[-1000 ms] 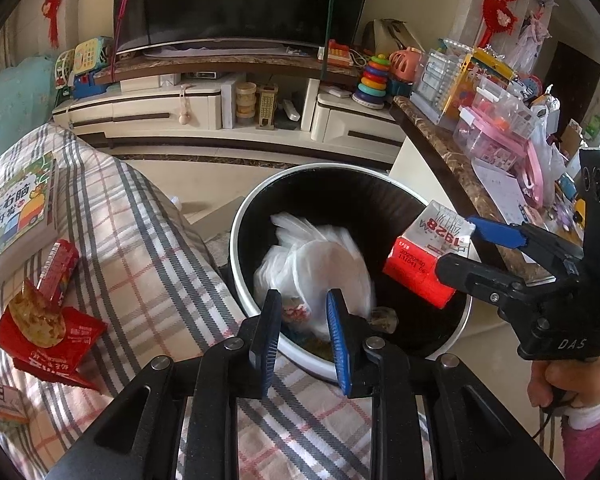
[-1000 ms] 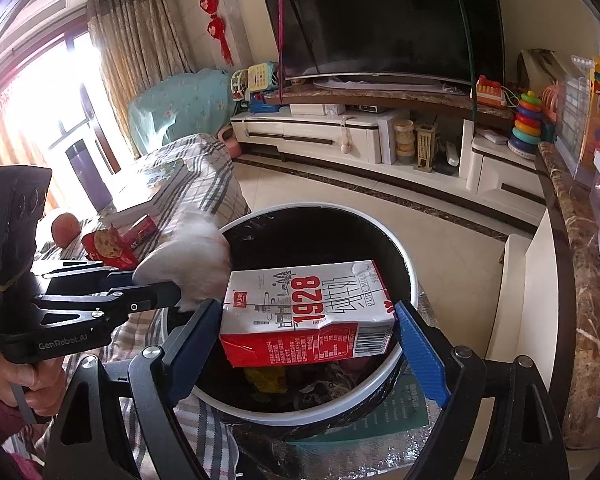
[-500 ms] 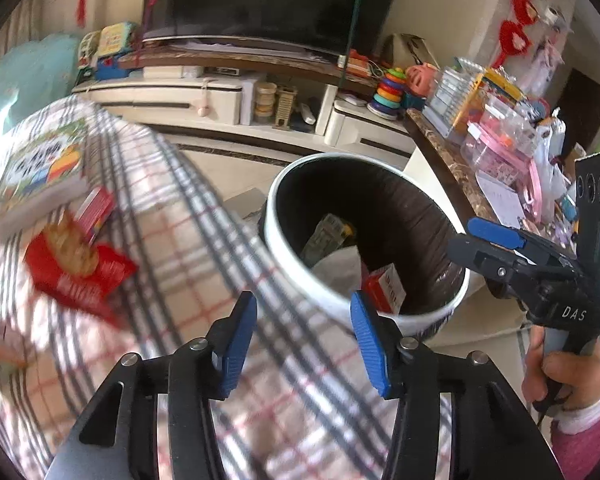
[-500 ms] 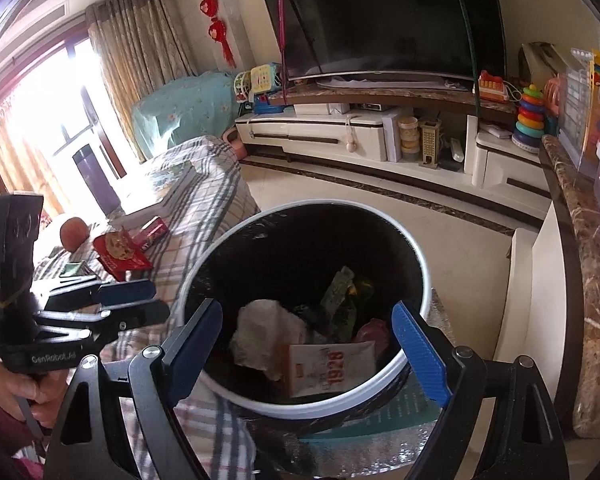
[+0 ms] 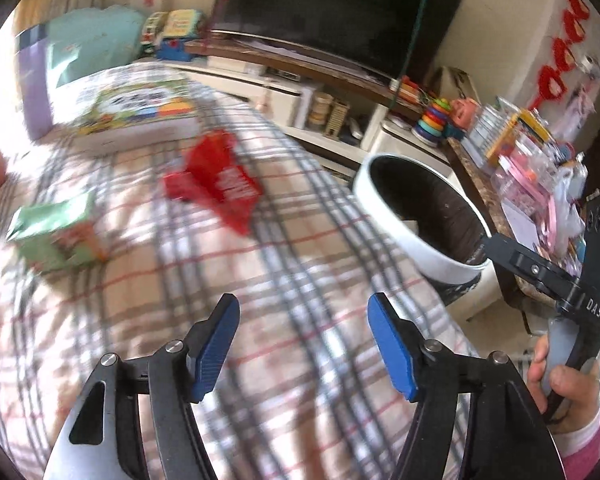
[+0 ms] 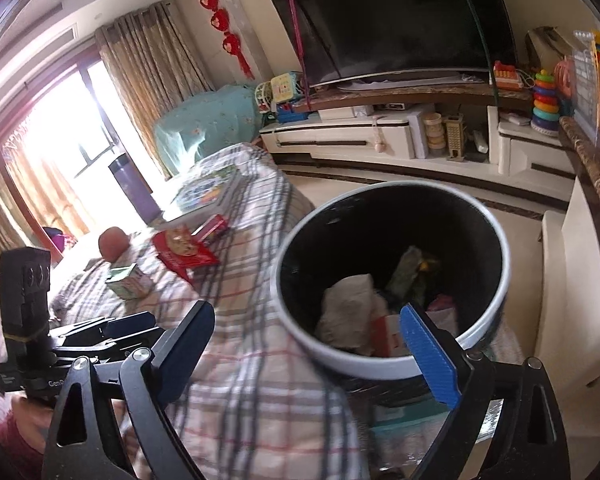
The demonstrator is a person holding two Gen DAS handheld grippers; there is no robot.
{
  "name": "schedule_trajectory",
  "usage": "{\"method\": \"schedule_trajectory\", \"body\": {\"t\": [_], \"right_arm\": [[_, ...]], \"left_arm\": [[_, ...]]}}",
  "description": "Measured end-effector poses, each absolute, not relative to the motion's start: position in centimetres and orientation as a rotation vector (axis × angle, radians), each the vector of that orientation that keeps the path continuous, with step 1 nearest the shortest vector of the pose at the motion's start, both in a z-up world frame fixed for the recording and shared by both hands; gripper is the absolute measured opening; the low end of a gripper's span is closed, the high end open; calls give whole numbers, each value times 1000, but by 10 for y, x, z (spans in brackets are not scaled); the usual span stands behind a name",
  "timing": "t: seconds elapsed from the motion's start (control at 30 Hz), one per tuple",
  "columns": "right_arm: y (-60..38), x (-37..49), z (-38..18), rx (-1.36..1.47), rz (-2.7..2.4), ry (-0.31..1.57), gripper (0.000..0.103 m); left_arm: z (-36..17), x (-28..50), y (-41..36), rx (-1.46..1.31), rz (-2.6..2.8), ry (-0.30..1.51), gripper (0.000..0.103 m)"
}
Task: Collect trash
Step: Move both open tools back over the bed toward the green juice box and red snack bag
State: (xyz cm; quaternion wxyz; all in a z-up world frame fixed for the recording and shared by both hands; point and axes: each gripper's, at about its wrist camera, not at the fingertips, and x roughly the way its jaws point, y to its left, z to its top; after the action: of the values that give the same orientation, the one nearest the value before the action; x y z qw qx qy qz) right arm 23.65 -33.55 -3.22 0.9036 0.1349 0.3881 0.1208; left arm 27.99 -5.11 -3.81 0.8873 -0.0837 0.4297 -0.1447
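My left gripper [image 5: 302, 344] hangs over the plaid blanket [image 5: 292, 264]; its blue-padded jaws are opening with nothing between them. Ahead of it lie a red snack wrapper [image 5: 216, 184] and a green carton [image 5: 56, 236], both blurred. The white-rimmed bin [image 5: 384, 208] with its black liner stands to the right. My right gripper [image 6: 308, 348] hovers at the near rim of the bin [image 6: 284, 272], jaws wide and still opening, empty. Inside the bin lie a crumpled white bag [image 6: 348, 308] and a red-and-white milk carton [image 6: 388, 336]. The wrapper [image 6: 184, 248] and the green carton [image 6: 126, 280] also show in the right wrist view.
A picture book [image 5: 140, 116] and a round reddish fruit [image 6: 114, 242] lie on the blanket further back. A marble-topped counter [image 5: 496, 208] crowded with toys stands right of the bin. A TV cabinet [image 6: 360, 140] runs along the far wall, with tiled floor [image 6: 520, 216] between it and the bin.
The white bag left my left gripper and the milk carton left my right one; both now lie in the bin. My left gripper opened and swung left over the blanket. The right shifted slightly left.
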Motion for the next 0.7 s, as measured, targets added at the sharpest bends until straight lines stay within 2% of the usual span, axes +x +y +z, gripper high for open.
{"method": "schedule_trajectory", "body": {"t": [0.4, 0.7], "right_arm": [[-270, 227, -47, 295, 363, 839, 95], [-230, 230, -54, 250, 414, 834, 95]], "left_arm": [[-41, 231, 22, -239, -150, 905, 67], [-36, 227, 49, -297, -81, 893, 73]]}}
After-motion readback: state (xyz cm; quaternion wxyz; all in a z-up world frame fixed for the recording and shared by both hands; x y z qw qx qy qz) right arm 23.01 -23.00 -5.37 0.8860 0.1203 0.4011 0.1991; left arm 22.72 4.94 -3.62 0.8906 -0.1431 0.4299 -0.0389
